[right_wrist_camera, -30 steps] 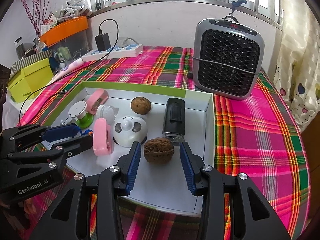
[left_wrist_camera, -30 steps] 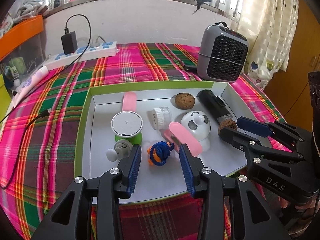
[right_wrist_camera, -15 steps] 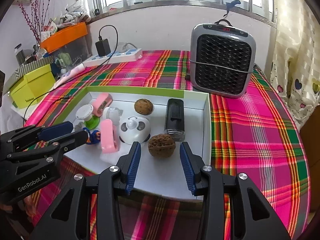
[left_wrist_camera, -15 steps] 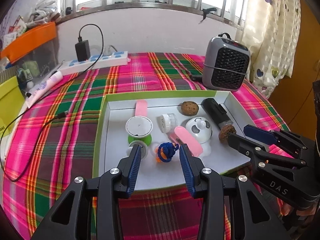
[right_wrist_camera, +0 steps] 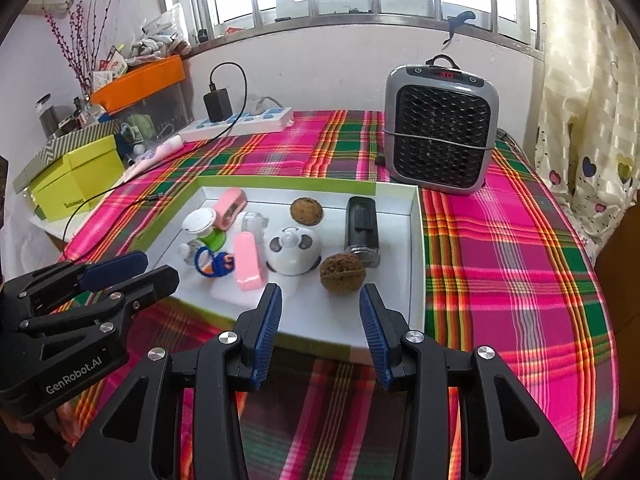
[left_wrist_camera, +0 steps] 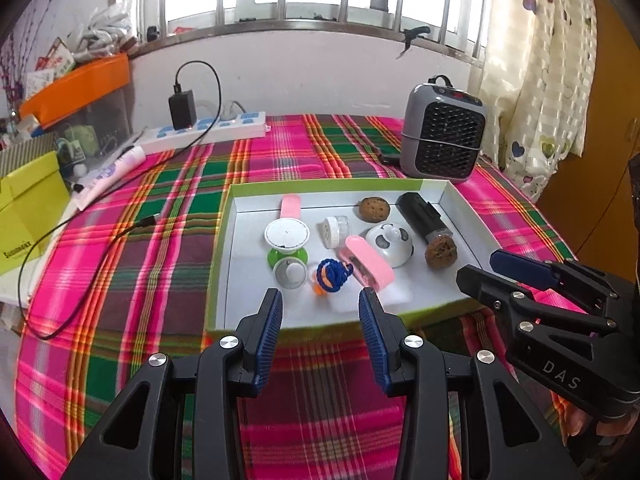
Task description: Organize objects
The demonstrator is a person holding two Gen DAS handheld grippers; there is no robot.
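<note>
Hovering part-open and empty short of the tray [left_wrist_camera: 224, 264], each hand-held gripper [left_wrist_camera: 320, 316] [right_wrist_camera: 320, 312] seems between picks; next, choosing a walnut [right_wrist_camera: 342, 272]

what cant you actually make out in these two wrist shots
- Small clear jar: in the right wrist view, mostly hidden behind the pink case.
- Yellow-green box: in the left wrist view, cut off by the left edge, and its print is too small to read.
- Heater display: in the right wrist view, red digits too small to read.
- Orange bin contents: too far and cluttered to name.
</note>
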